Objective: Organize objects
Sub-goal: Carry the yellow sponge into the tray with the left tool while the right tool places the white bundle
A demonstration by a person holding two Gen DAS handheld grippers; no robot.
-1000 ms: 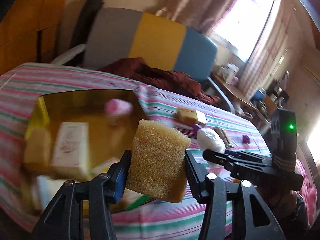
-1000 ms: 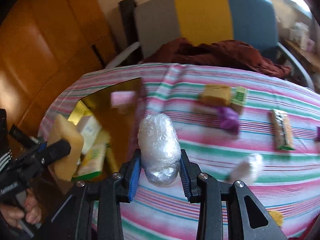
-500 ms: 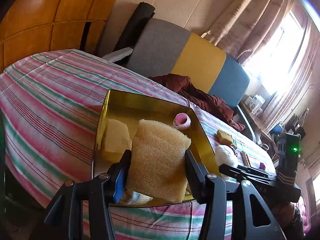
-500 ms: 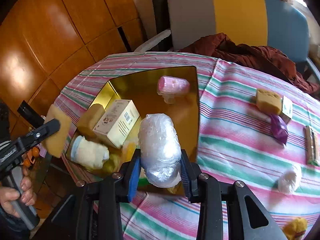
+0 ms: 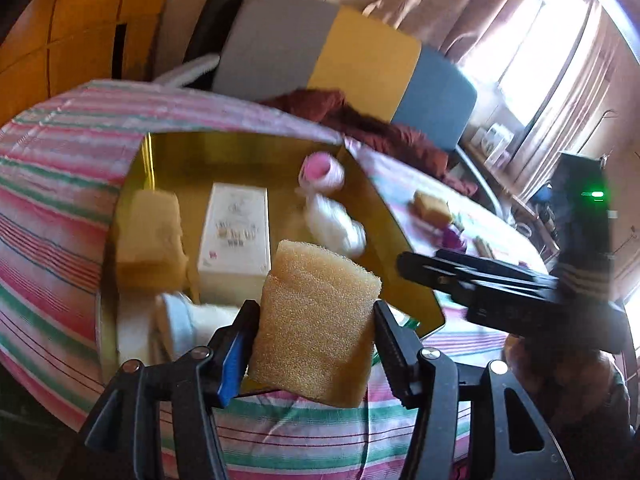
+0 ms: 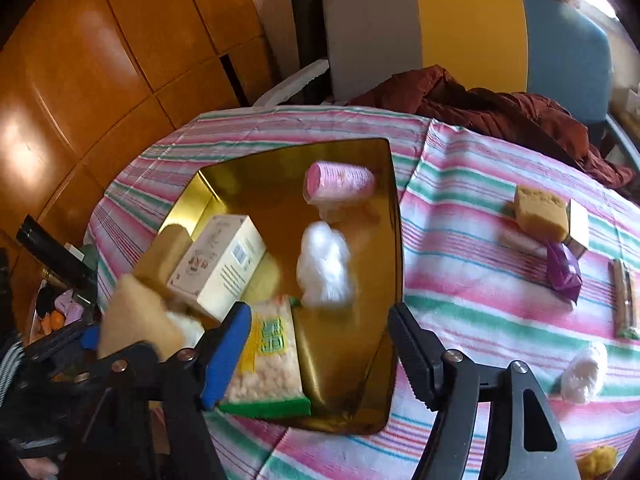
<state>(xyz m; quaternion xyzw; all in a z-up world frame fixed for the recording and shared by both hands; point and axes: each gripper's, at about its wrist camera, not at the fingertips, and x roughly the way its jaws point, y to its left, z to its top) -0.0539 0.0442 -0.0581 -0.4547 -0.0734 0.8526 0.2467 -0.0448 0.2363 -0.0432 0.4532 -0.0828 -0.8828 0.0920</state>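
My left gripper (image 5: 312,332) is shut on a tan sponge (image 5: 316,320) and holds it above the near edge of the gold tray (image 5: 384,204). My right gripper (image 6: 320,332) is open and empty above the tray (image 6: 394,240). A white plastic-wrapped bundle (image 6: 326,268) lies blurred in the tray, also in the left wrist view (image 5: 336,224). The tray also holds a white box (image 6: 218,268), a pink roll (image 6: 340,180), another sponge (image 5: 150,232) and a snack packet (image 6: 268,356).
On the striped cloth to the right lie a sponge with a label (image 6: 542,214), a purple wrapper (image 6: 564,270), a bar (image 6: 624,300), a white bundle (image 6: 584,372) and a yellow item (image 6: 598,460). A chair with a maroon cloth (image 6: 500,108) stands behind.
My right gripper has opened and let go of the white wrapped bundle, which has dropped into the tray. My left gripper still holds the sponge and has shifted over the tray.
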